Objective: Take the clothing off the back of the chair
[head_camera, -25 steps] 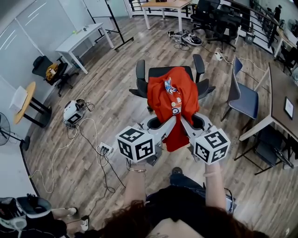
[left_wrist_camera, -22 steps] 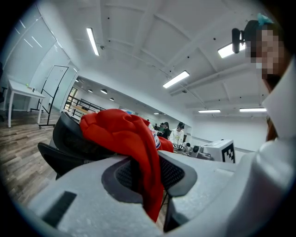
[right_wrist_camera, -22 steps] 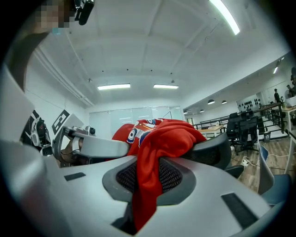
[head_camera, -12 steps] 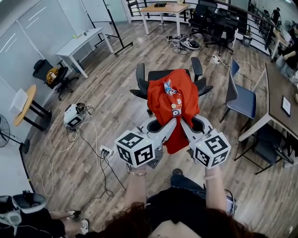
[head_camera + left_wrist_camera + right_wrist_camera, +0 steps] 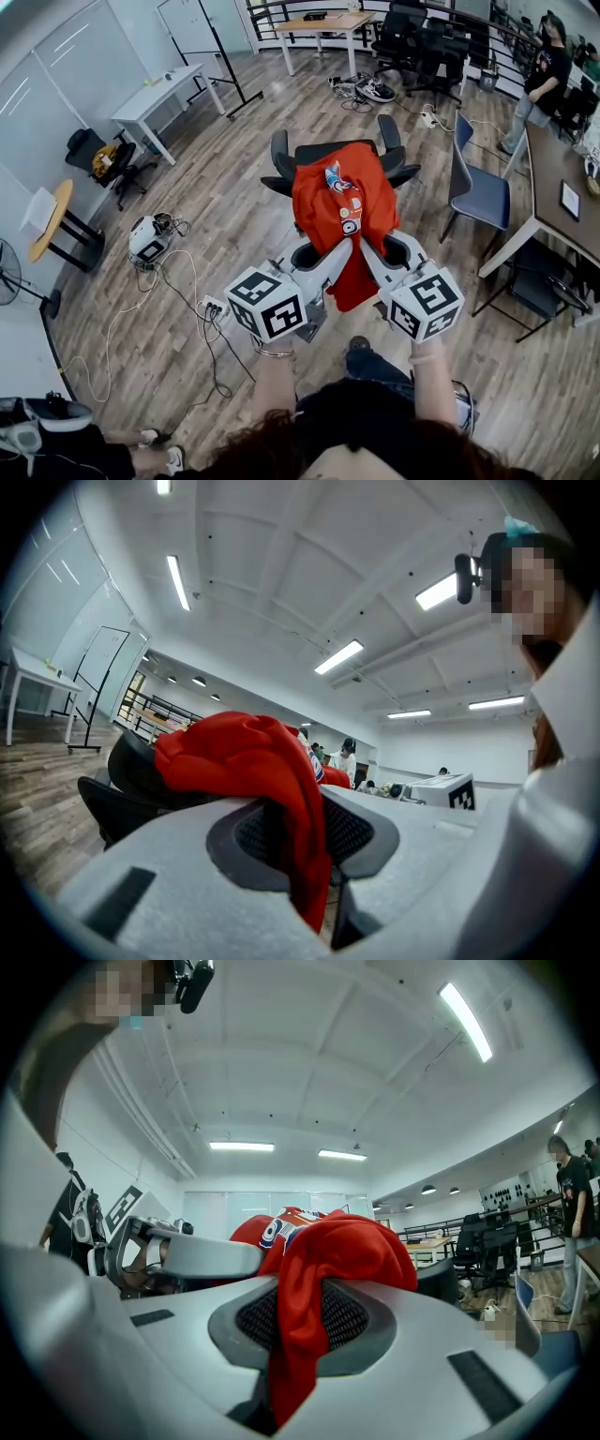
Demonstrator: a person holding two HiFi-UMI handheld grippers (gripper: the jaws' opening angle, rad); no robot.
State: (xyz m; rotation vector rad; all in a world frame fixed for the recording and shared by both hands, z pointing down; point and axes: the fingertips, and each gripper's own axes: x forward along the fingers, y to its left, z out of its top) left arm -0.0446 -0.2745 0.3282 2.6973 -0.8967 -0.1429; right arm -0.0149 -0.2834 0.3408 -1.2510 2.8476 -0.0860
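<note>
**head view:** red cloth garment (image 5: 337,202) with small white-and-blue printed patches, matt and creased. it is draped over the back of a black office chair with curved armrests (image 5: 281,155), and its lower edge hangs toward the person. left claw (image 5: 343,251) and right claw (image 5: 371,251), both white moulded plastic, sit close beside each other on the garment's near side. wood-plank floor (image 5: 225,216) beneath. judged: light, limp and without stiffness, so it will sag and swing between the two holds. not fragile. a trailing hem could catch on the armrests.

**left gripper view:** jaws narrow, nipped on a bunched pleat of the garment. the pleat passes between the dark mesh-textured pads (image 5: 354,829) and hangs below them. the rest of the cloth is heaped ahead over the chair's rounded back.

**right gripper view:** jaws narrow, pinching a thick fold between matching dark mesh pads (image 5: 349,1316). a printed patch shows beyond. judged: the textured pads should hold a doubled fold without slipping, and a single thin layer would hold less surely.
</note>
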